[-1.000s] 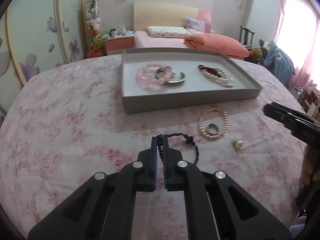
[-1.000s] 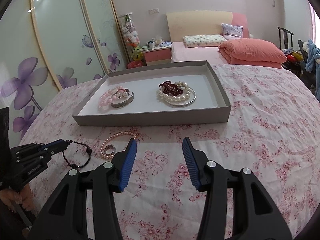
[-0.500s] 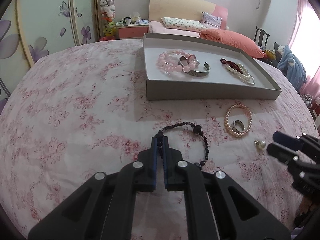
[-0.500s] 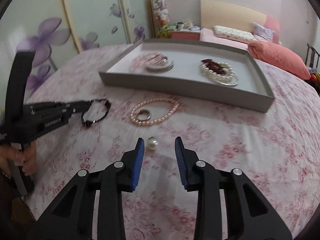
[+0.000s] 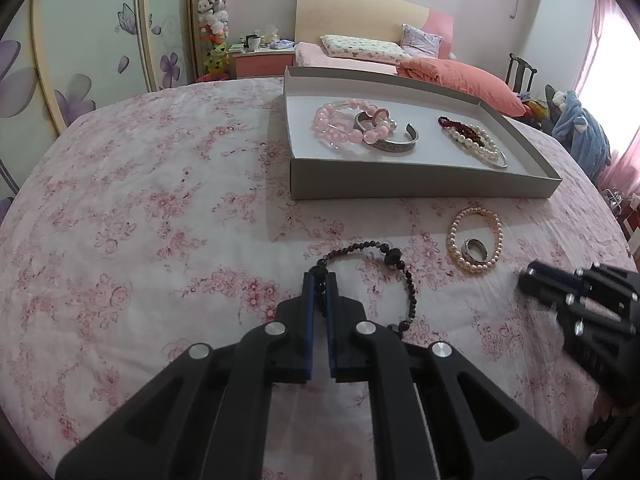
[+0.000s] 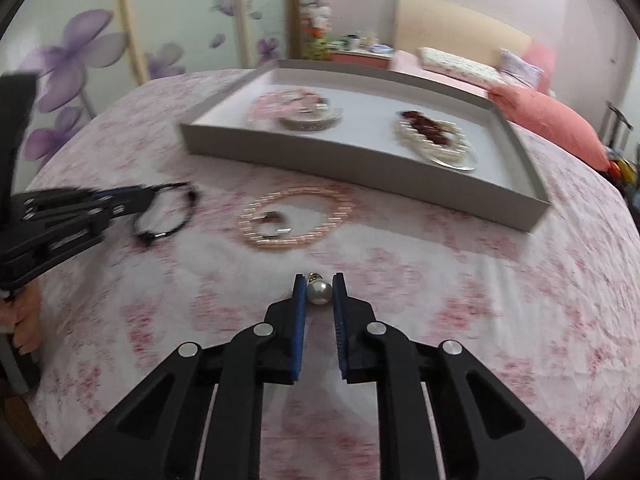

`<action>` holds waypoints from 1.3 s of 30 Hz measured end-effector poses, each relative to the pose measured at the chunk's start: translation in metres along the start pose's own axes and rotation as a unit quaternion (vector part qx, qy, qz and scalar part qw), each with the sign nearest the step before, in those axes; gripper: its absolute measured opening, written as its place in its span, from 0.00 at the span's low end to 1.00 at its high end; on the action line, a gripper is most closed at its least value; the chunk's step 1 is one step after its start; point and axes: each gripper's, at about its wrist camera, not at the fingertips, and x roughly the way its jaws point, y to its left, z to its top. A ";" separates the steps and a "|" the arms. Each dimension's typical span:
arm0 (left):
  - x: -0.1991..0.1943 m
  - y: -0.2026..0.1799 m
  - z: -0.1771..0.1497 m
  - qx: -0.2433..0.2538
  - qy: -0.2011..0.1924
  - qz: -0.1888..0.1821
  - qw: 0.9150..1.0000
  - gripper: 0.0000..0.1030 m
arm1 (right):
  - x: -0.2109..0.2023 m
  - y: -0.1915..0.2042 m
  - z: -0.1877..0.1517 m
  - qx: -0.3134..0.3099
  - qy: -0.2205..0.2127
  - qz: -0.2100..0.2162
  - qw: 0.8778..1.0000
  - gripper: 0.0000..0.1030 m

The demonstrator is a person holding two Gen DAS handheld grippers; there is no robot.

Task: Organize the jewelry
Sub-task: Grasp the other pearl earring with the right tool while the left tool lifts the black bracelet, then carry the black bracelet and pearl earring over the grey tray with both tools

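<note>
My left gripper (image 5: 319, 284) is shut on a black bead bracelet (image 5: 400, 272), whose loop trails to the right on the flowered bedspread. In the right wrist view my right gripper (image 6: 319, 280) has its jaws closing around a small pearl drop (image 6: 319, 293), and both blue pads touch it. Beyond it lies a pink pearl bracelet (image 5: 476, 211) with a silver ring (image 5: 465, 249) inside its loop. A grey tray (image 5: 400, 190) further back holds pink beads (image 5: 340, 124), a silver cuff (image 5: 394, 142) and white pearls with dark red beads (image 5: 476, 142).
A pink flowered cloth (image 5: 160, 220) covers the round surface under everything. Behind it stand a bed with an orange quilt (image 5: 460, 76), a nightstand (image 5: 264, 60) and sliding doors with purple flowers (image 5: 80, 92). A person's hand (image 6: 24, 320) holds the left gripper's handle.
My right gripper moved down and forward to the pearl drop and its jaws narrowed from wide open onto it. The left gripper kept its hold on the black bracelet.
</note>
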 end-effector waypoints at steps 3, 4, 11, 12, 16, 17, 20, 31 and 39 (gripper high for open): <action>0.000 -0.001 0.000 -0.002 0.000 -0.003 1.000 0.08 | 0.002 -0.026 0.004 0.040 0.002 -0.035 0.999 0.14; 0.000 -0.001 0.000 -0.002 0.000 -0.003 1.000 0.08 | 0.003 -0.035 0.004 0.052 0.001 -0.049 0.997 0.14; -0.001 -0.006 -0.002 0.009 -0.002 -0.004 1.000 0.28 | 0.002 -0.062 0.002 0.087 -0.001 -0.068 0.994 0.14; -0.001 -0.006 -0.002 0.011 -0.001 -0.002 1.000 0.28 | 0.002 -0.061 0.002 0.084 -0.001 -0.068 0.994 0.14; 0.000 -0.008 -0.003 0.016 0.000 0.008 1.000 0.24 | 0.003 -0.061 0.003 0.085 -0.001 -0.063 0.994 0.14; 0.000 -0.009 -0.003 0.016 0.000 0.013 1.000 0.23 | 0.003 -0.062 0.003 0.087 -0.001 -0.062 0.994 0.14; 0.000 -0.006 -0.002 0.013 0.001 0.019 1.000 0.08 | 0.004 -0.063 0.003 0.088 -0.001 -0.060 0.994 0.14; -0.015 -0.004 -0.003 -0.001 -0.025 0.003 1.000 0.06 | -0.012 -0.064 0.001 0.102 -0.038 -0.048 0.993 0.14; -0.041 -0.013 0.000 0.000 -0.064 -0.011 0.998 0.06 | -0.036 -0.048 0.006 0.094 -0.080 -0.036 0.992 0.14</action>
